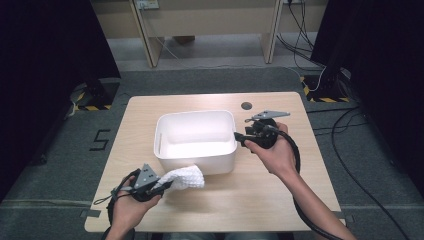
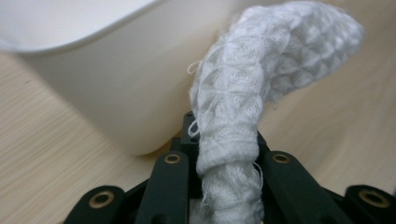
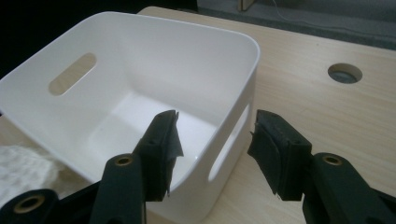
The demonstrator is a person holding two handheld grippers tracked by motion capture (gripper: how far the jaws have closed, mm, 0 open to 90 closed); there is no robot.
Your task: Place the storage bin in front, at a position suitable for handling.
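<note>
left gripper (image 1: 159,186): clamped on the white waffle cloth (image 1: 184,178), bunched end pinched between the jaws, rest of it sticking out loose toward the bin.
cloth position: on the table (image 1: 260,195), just outside the near wall of the white bin (image 1: 196,161), free end touching or almost touching that wall; not inside.
right gripper (image 1: 238,138): jaws spread wide, straddling the bin's right wall at the handle slot (image 3: 229,144), pads not pressing on it, nothing gripped.
bin: upright, empty as far as I can see.
risk 1: bin is unheld; if the cloth drags over the rim, it likely shoves or tips the bin away.
risk 2: grip is on a twisted end only; loose part can snag on the rim and hang outside.
risk 3: if the right jaws close off-centre on the wall, pads may slip at the slot and skid the bin.
</note>
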